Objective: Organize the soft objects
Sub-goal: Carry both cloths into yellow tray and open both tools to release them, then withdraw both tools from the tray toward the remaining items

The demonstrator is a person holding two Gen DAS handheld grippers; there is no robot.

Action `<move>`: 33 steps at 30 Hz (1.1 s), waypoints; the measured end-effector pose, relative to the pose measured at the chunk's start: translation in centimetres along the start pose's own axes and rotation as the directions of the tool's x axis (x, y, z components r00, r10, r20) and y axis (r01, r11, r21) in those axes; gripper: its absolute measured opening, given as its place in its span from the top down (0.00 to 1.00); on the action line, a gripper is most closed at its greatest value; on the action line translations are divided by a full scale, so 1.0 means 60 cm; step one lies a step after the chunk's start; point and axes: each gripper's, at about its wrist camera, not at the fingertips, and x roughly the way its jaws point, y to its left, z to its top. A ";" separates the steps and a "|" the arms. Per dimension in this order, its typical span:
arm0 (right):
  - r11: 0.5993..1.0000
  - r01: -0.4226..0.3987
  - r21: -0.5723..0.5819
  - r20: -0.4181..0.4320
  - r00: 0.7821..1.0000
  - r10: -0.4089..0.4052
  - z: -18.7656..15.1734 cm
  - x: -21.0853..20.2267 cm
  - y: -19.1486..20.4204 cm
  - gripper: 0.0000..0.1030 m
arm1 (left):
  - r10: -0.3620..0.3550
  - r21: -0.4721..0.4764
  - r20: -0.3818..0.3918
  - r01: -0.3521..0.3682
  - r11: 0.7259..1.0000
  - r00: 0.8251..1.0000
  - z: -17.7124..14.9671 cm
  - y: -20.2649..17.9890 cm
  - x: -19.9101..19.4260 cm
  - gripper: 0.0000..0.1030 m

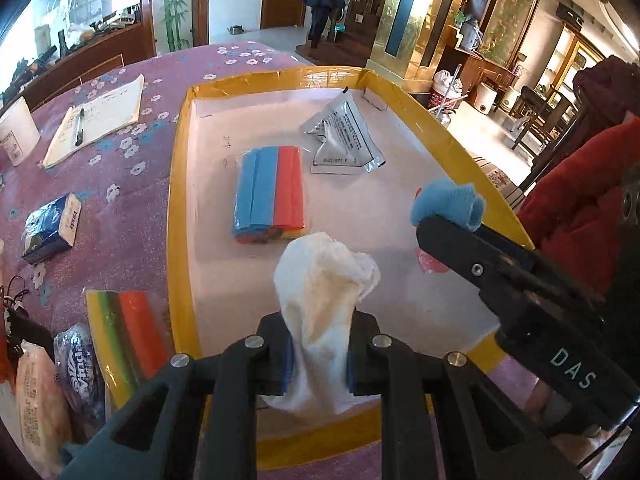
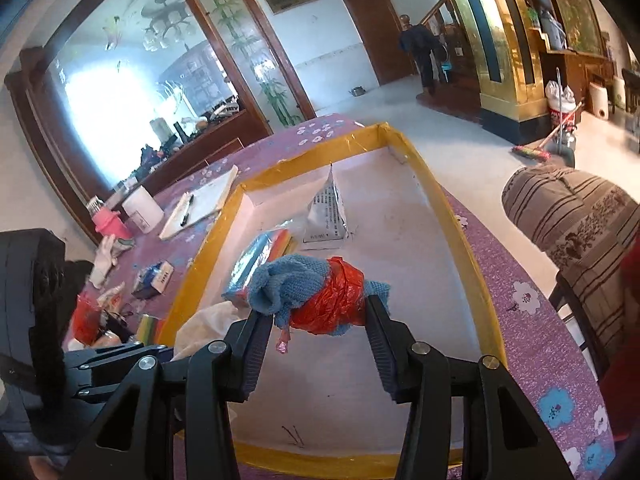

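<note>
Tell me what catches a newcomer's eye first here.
The yellow-rimmed tray on the purple flowered tablecloth. Over it, the left gripper pinches a white cloth, and the right gripper holds a blue cloth bundle wrapped in red plastic.

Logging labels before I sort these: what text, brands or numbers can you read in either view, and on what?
"DAS": white letters on the right hand-held gripper.
"Vinda", partly seen: on the blue soft pack left of the tray.
Silver foil pouch in the tray: rows of small print, too small to read.
Blue tissue pack on the tablecloth: side lettering too blurred.
Notepad: writing illegible.
</note>
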 end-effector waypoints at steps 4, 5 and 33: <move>1.000 0.012 -0.012 -0.008 1.000 -0.013 -0.001 0.003 0.002 0.48 | 0.008 0.015 0.004 -0.008 1.000 1.000 -0.005 -0.001 0.001 0.74; 1.000 0.013 -0.013 -0.010 1.000 -0.013 -0.001 0.004 0.001 0.46 | 0.013 0.015 0.009 -0.013 1.000 1.000 -0.006 0.000 0.001 0.70; 0.998 -0.032 0.053 0.143 0.989 0.024 0.007 -0.052 -0.021 0.34 | 0.010 -0.051 0.111 -0.004 0.999 0.994 0.002 0.002 -0.101 0.38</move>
